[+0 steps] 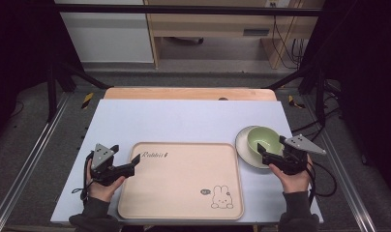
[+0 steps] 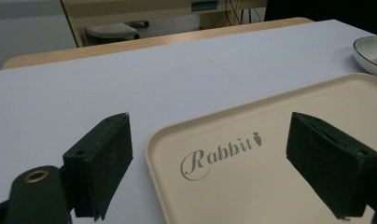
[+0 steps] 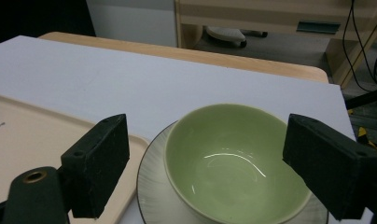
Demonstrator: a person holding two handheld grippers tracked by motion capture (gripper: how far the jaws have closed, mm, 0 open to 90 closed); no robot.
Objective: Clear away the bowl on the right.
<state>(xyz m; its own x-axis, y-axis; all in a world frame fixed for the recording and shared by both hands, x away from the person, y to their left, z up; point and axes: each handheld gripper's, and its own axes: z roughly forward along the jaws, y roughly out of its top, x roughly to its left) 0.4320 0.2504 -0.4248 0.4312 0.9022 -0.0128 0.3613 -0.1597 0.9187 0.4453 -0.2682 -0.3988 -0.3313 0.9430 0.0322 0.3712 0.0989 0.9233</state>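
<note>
A beige tray (image 1: pixel 184 186) printed with "Rabbit" lettering and a bunny drawing lies at the front middle of the table. My left gripper (image 1: pixel 126 158) is open at the tray's near-left corner. In the left gripper view its jaws straddle the tray's rim (image 2: pixel 151 140), one outside on the mat and one over the tray. A green bowl (image 1: pixel 263 137) stands on a white plate (image 1: pixel 243 145) just right of the tray. My right gripper (image 1: pixel 272 145) is open at the bowl's near side. In the right gripper view the empty bowl (image 3: pixel 233 163) sits between the wide-apart jaws, which do not touch it.
A pale blue mat (image 1: pixel 184 118) covers the wooden table (image 1: pixel 188 93). The plate's rim (image 3: pixel 151 196) almost touches the tray's right edge (image 3: pixel 130 140). Black frame posts stand at both sides, and wooden furniture with cables (image 1: pixel 285 43) lies beyond the far edge.
</note>
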